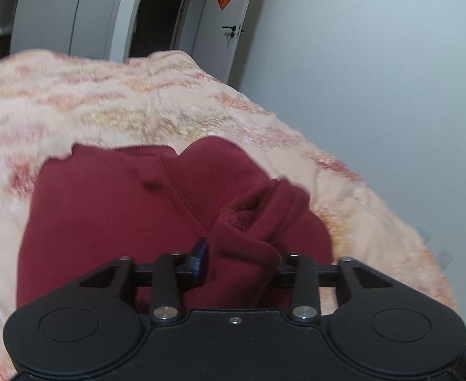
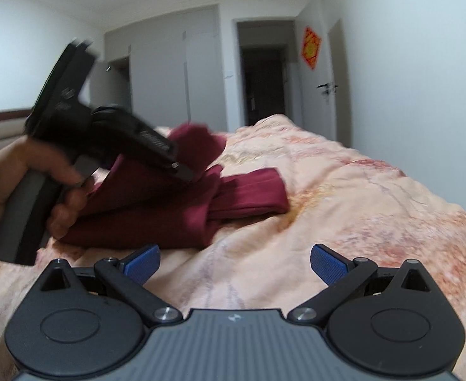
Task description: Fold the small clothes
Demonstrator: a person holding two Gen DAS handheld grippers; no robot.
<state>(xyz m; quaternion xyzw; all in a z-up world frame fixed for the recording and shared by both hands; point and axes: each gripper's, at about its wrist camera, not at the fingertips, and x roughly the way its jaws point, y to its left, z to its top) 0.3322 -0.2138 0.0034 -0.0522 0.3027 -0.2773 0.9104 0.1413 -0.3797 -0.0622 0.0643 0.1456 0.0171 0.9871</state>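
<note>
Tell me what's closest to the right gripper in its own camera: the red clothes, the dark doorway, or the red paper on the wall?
From the right gripper:
1. Red clothes, just ahead on the bed, left.
2. Red paper, right wall.
3. Dark doorway, far end.

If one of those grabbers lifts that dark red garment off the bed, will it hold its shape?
Probably not. The dark red garment already lies in soft folds on the blanket, so it would likely droop. Its bunched cuff looks thick and fleecy, so probably not slippery.
</note>
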